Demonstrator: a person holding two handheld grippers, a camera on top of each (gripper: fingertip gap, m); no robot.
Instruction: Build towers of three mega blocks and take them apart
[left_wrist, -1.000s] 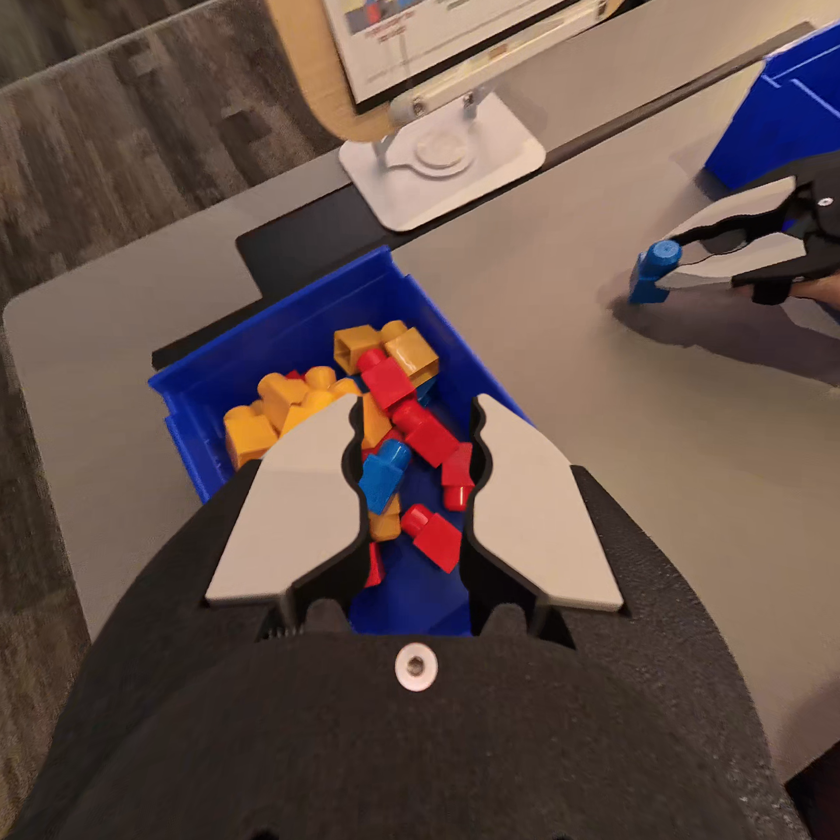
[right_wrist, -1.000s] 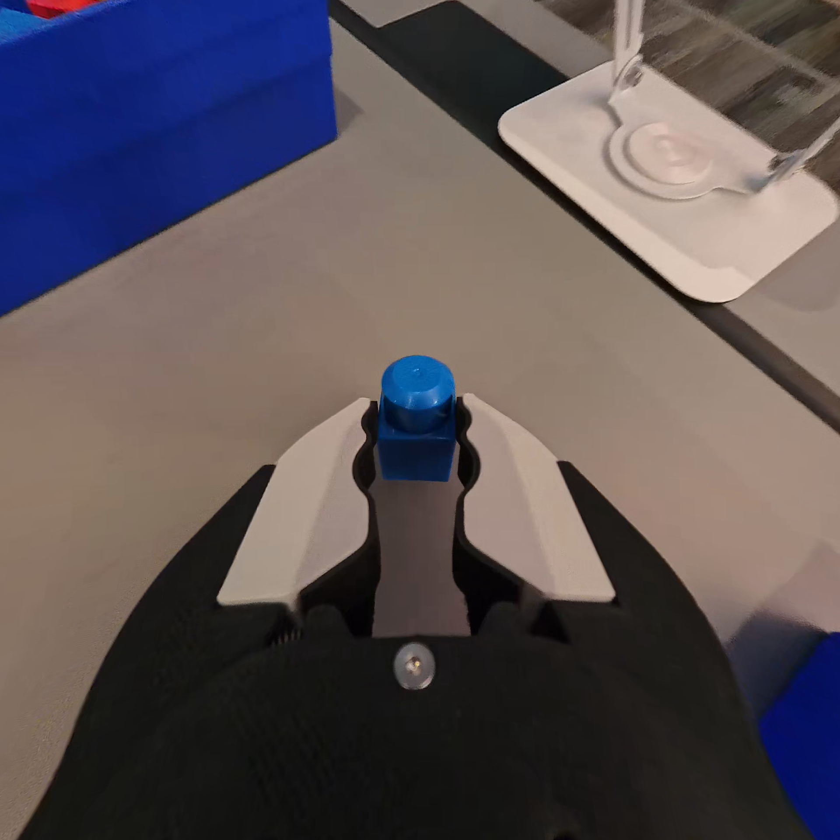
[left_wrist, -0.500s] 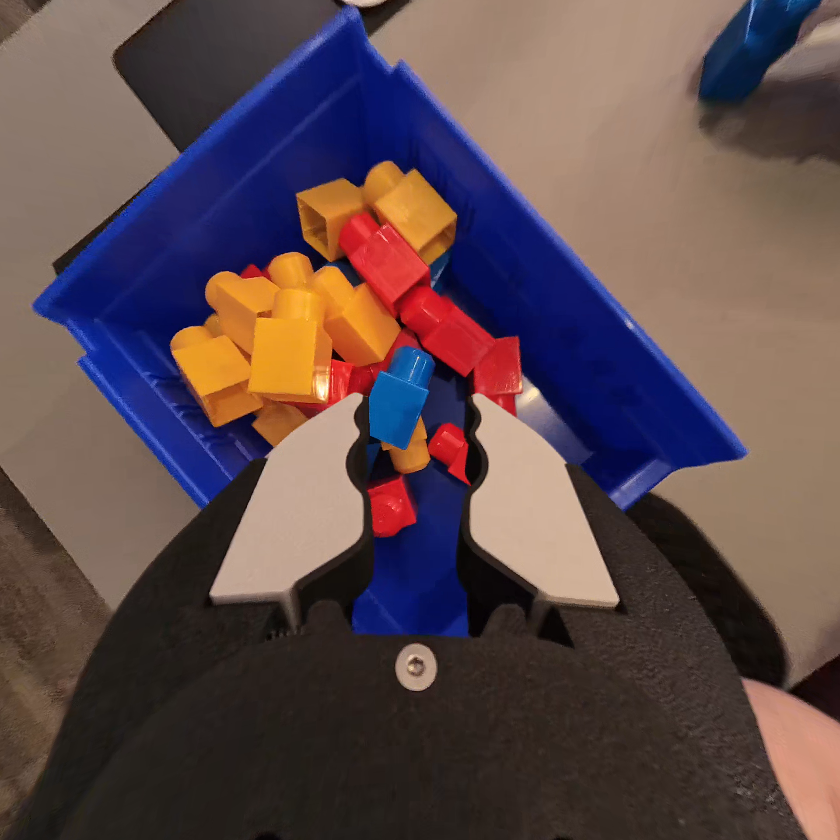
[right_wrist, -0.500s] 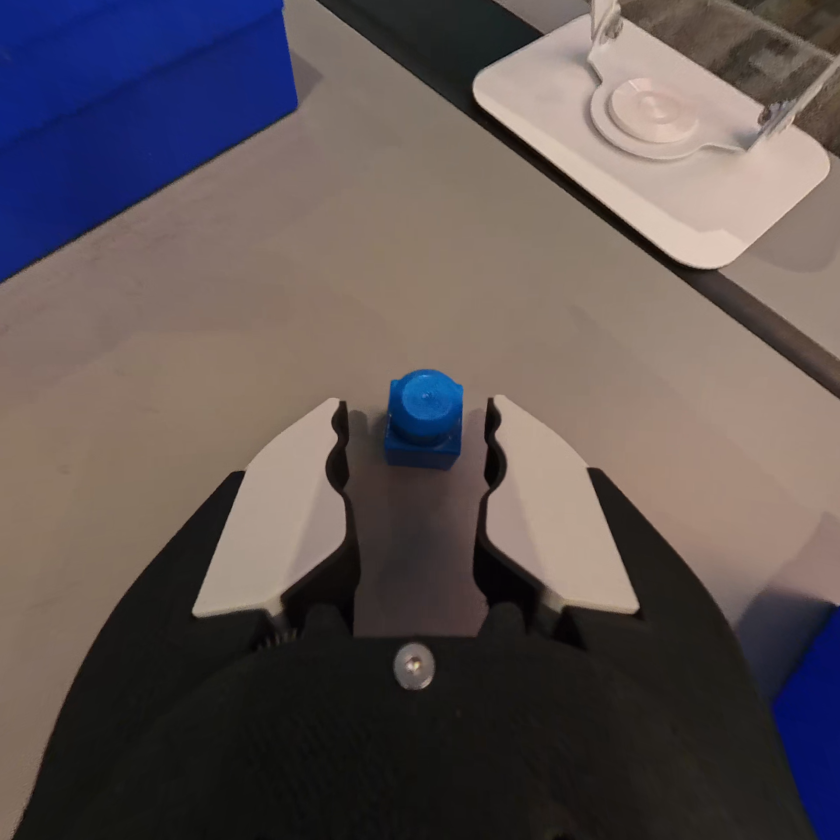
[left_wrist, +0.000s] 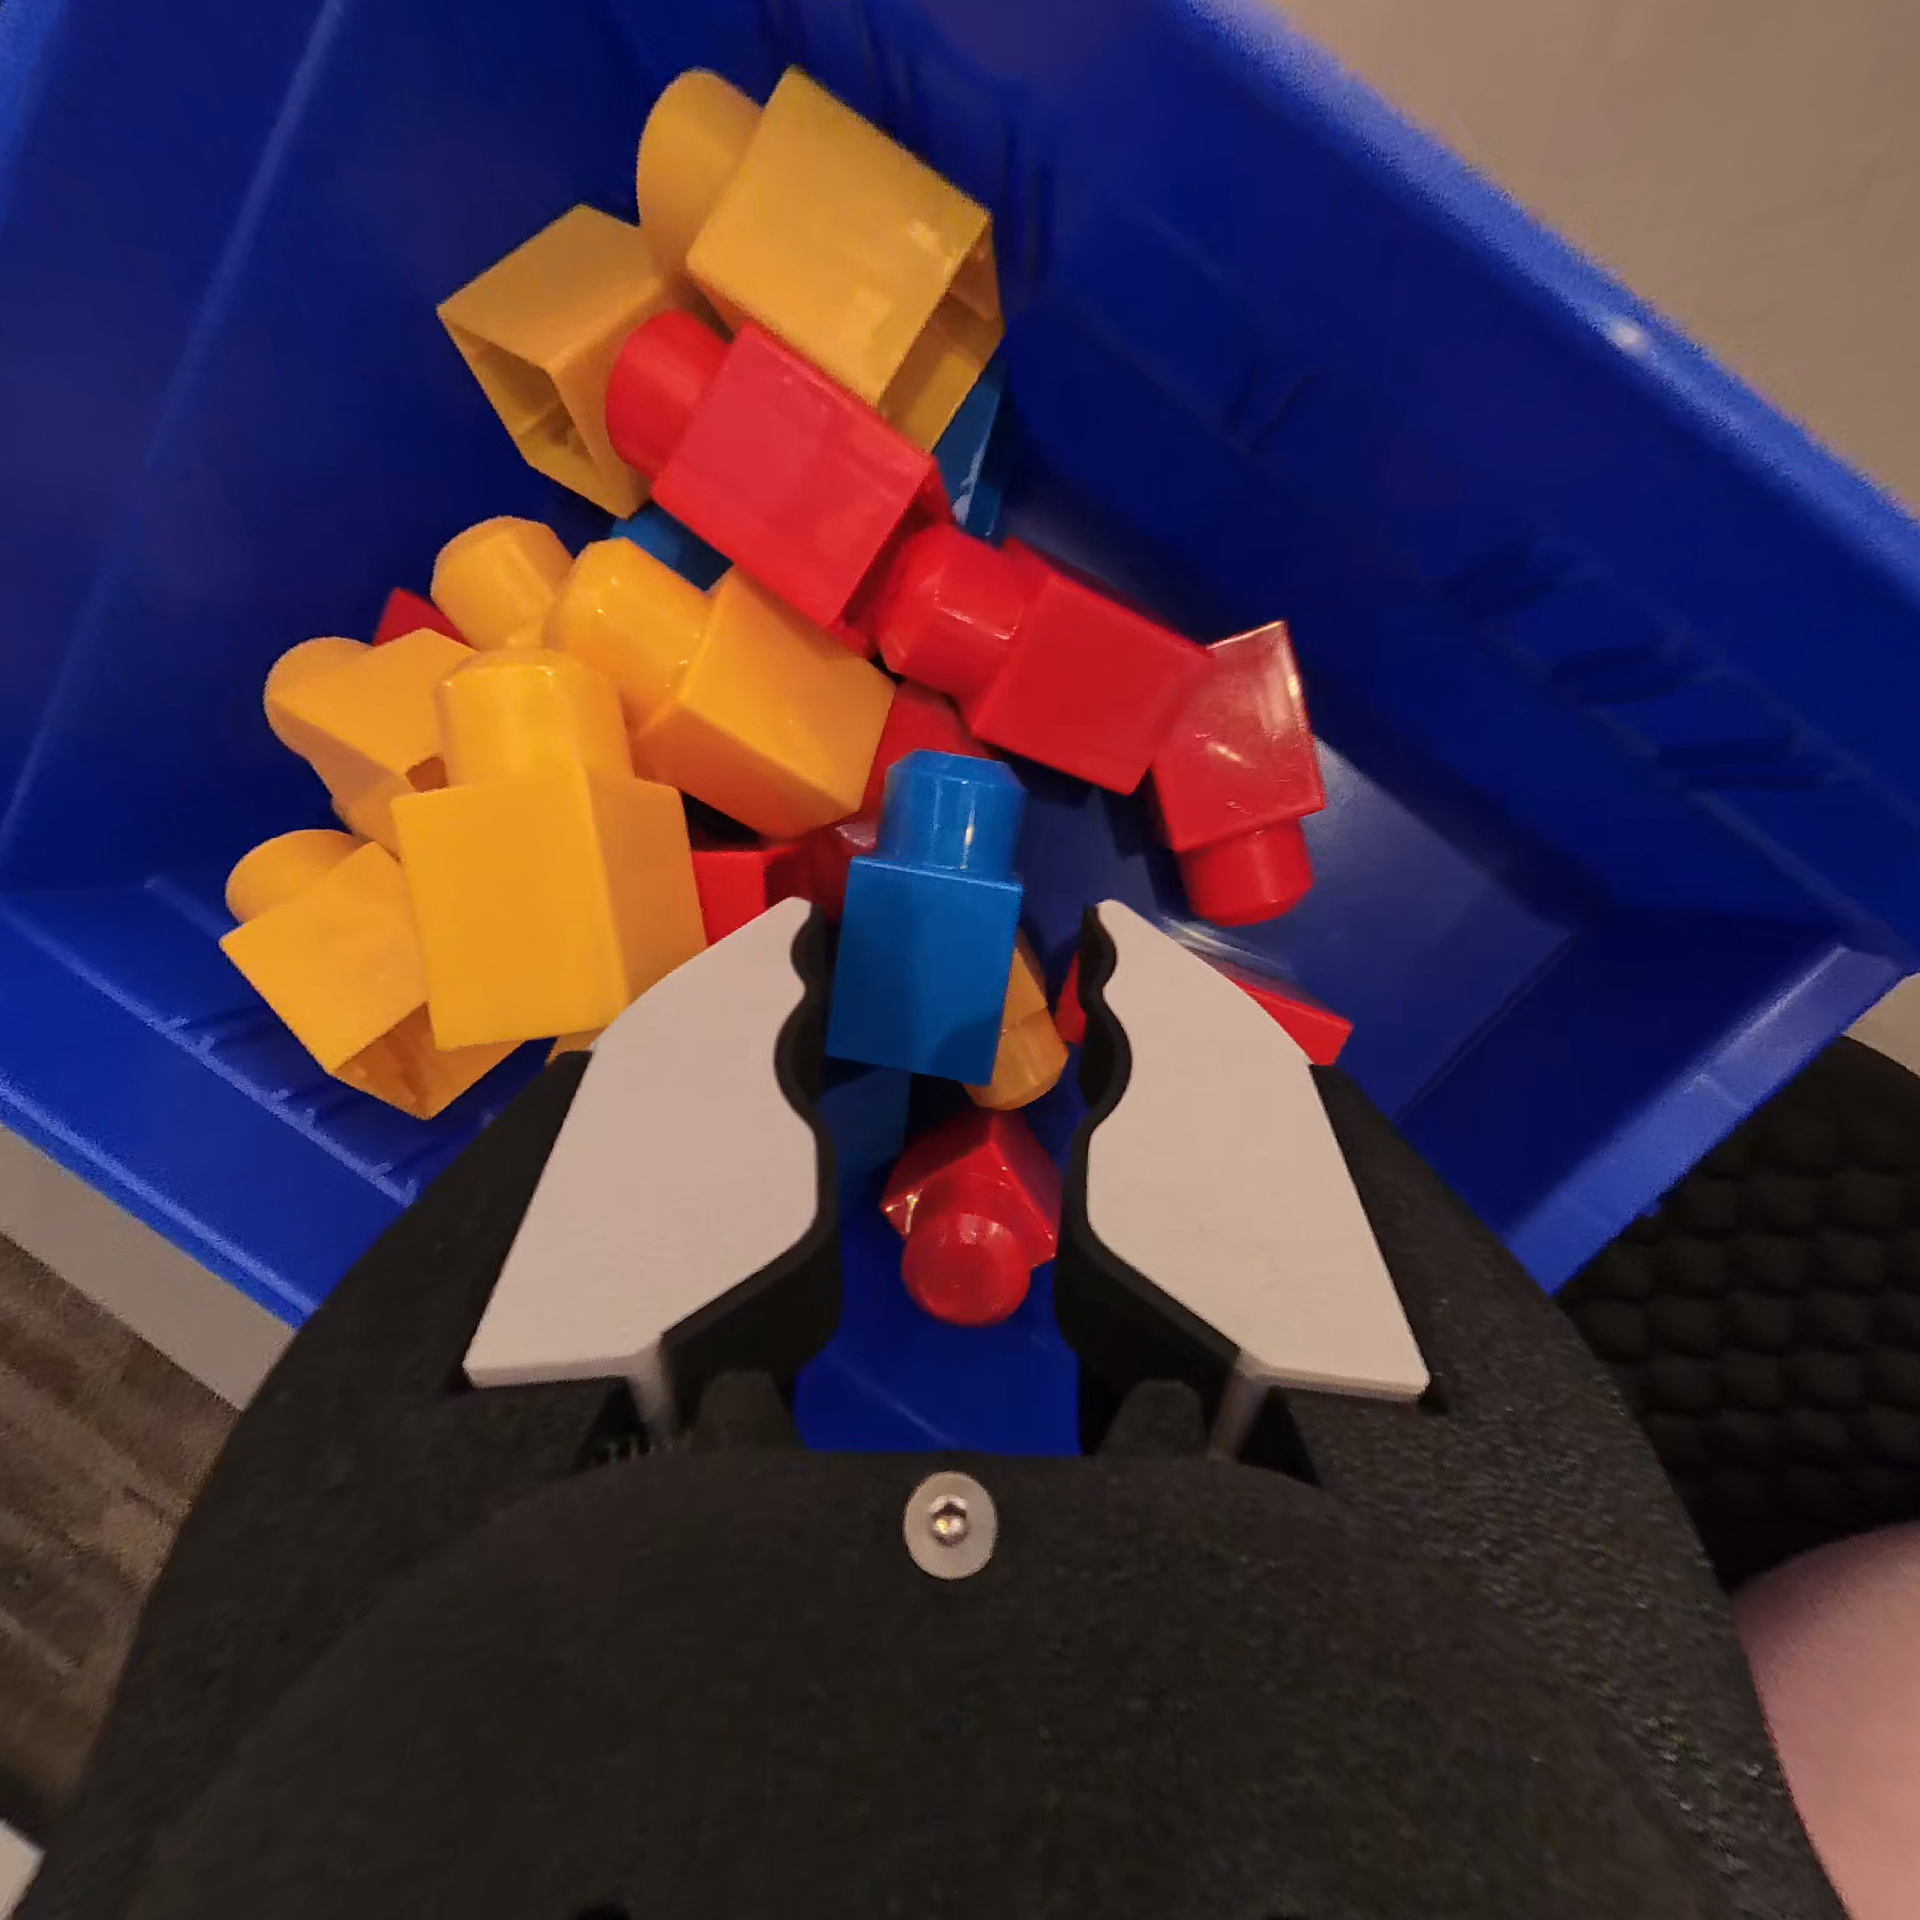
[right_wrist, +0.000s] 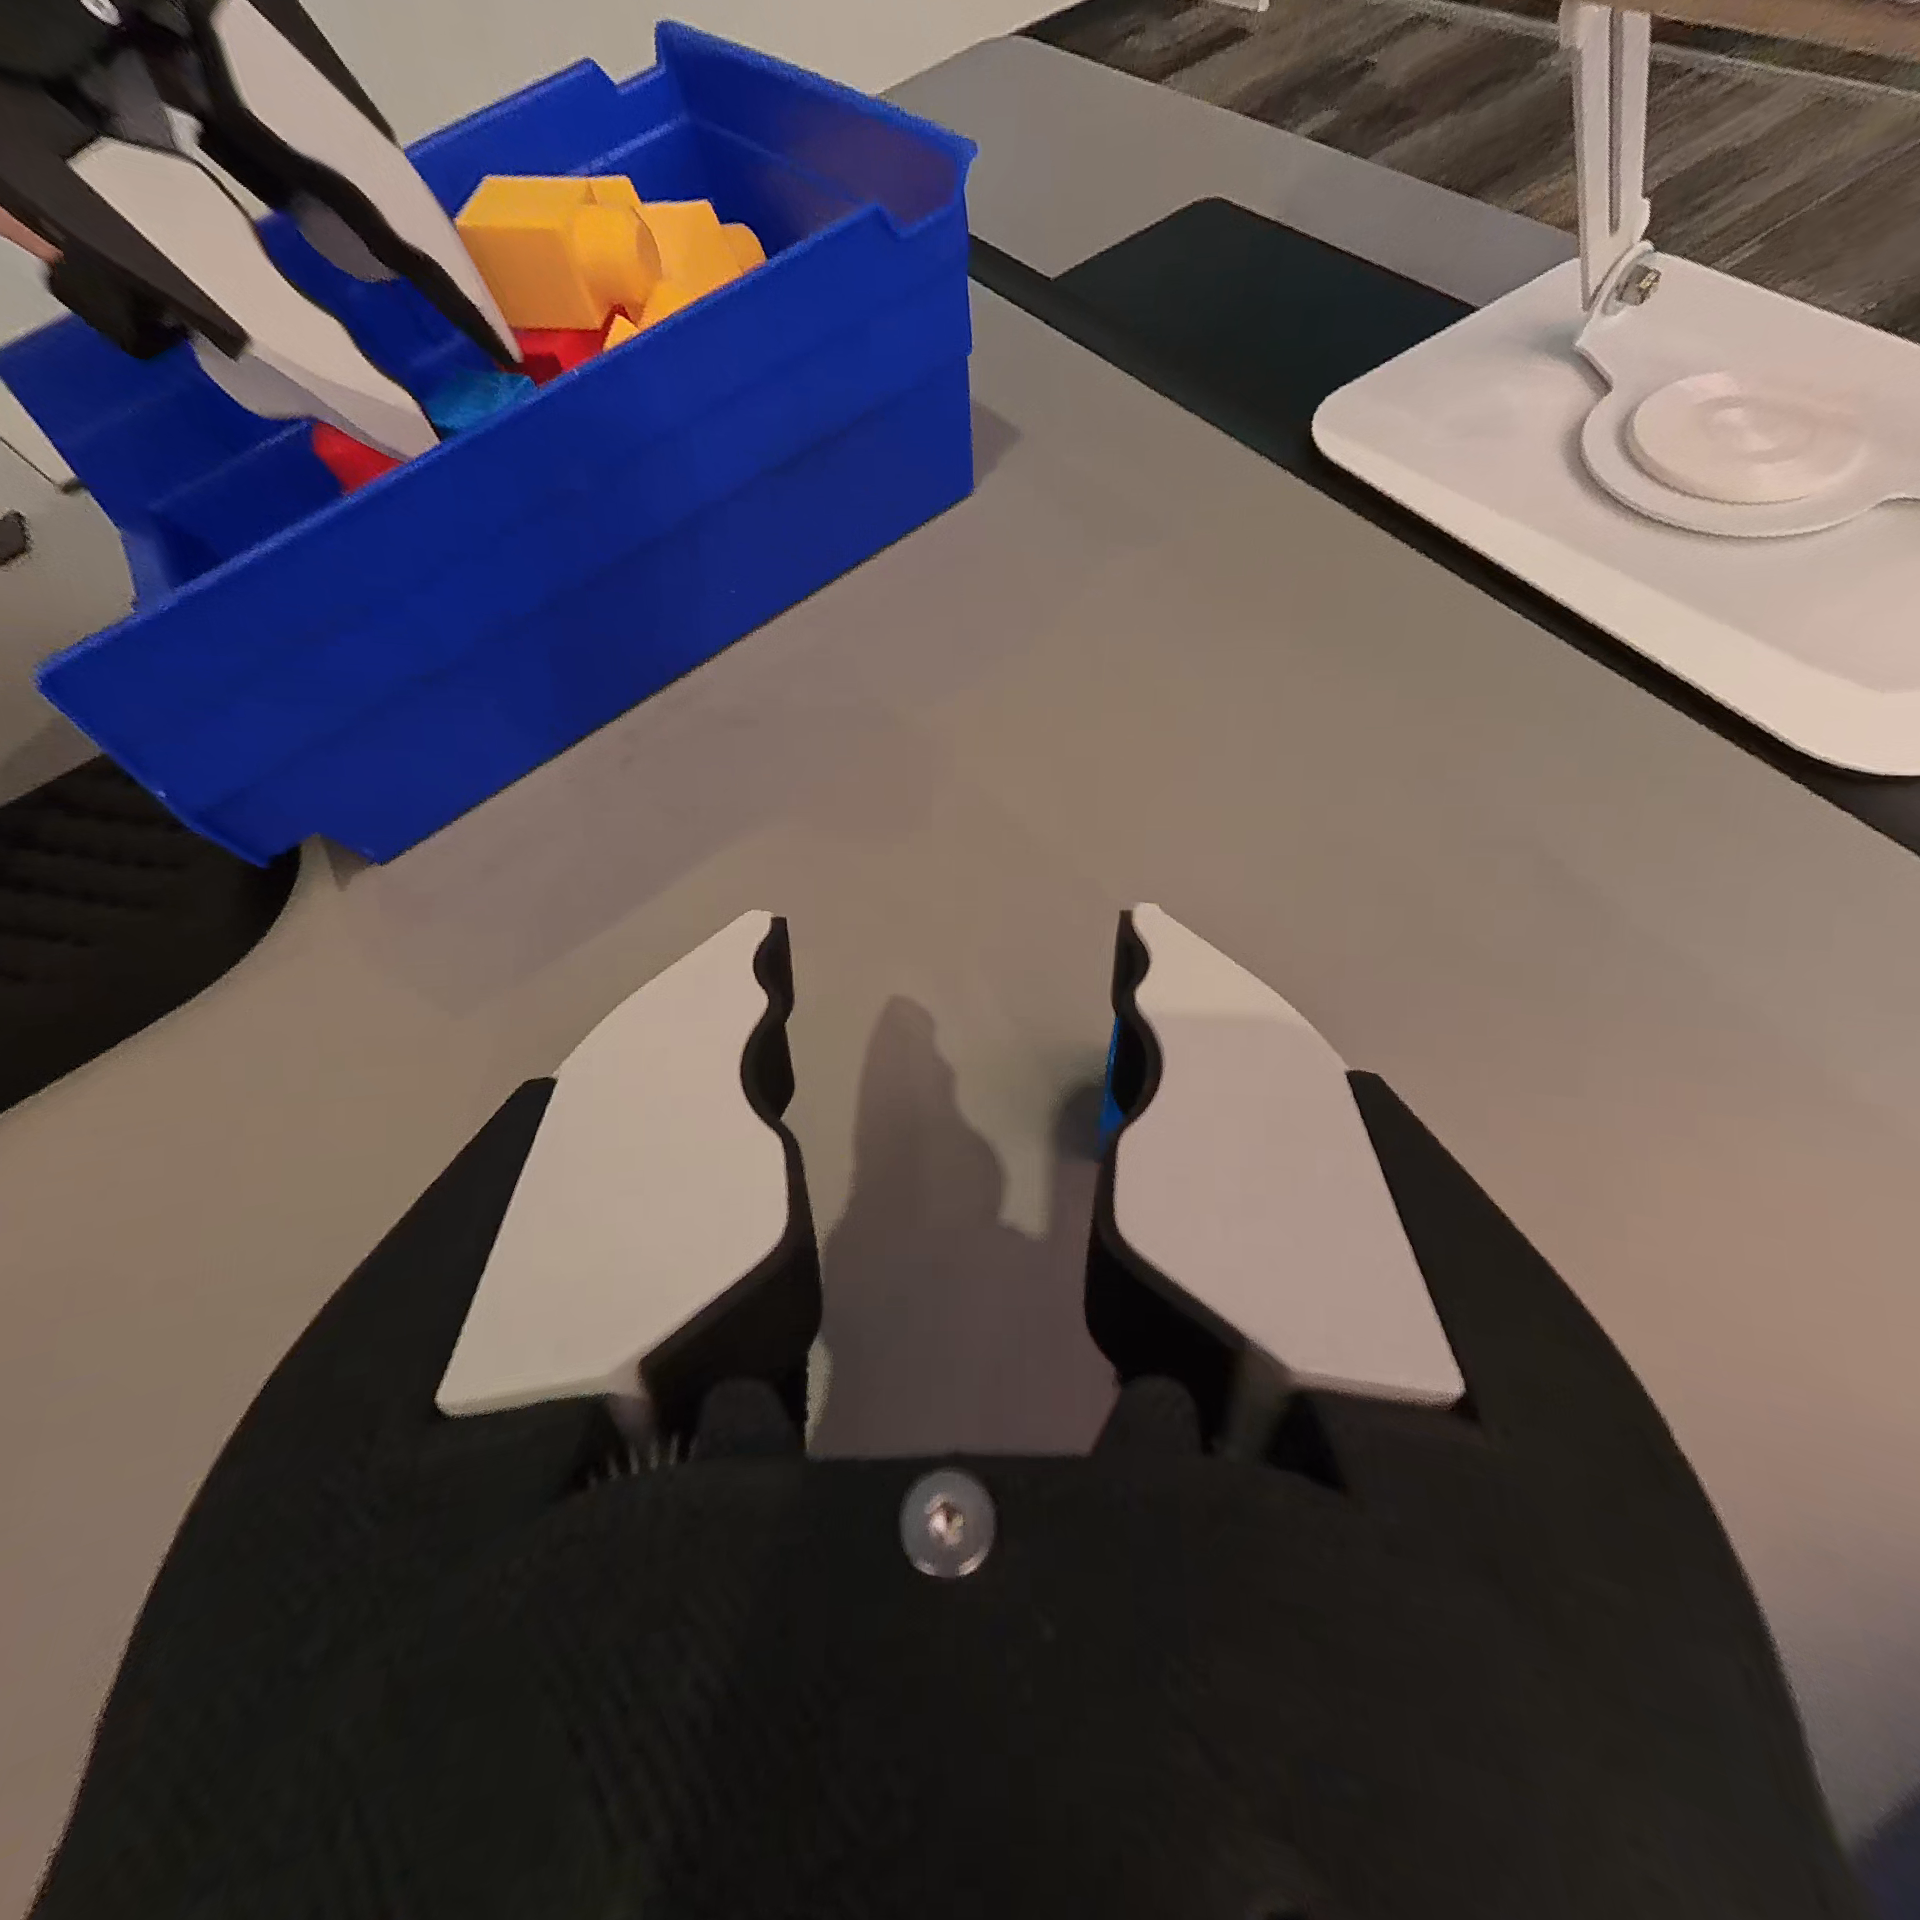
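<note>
My left gripper is open and reaches down into the blue bin of yellow, red and blue mega blocks. A blue block stands between its fingers, close to the left pad, with a clear gap to the right pad. The right wrist view shows the same gripper with its tips in the bin. My right gripper is open and empty above the grey table. Only a sliver of another blue block shows on the table, behind its right finger.
A white stand base sits at the back right on a black mat. A black mesh surface lies off the table's near left edge. Part of a person's hand shows at the lower right of the left wrist view. About 30 centimetres separates my left fingertips from my right.
My right gripper opened, left the blue block on the table and drew back and to the left. My left gripper dropped into the bin, bringing the blue block there between its fingers.
</note>
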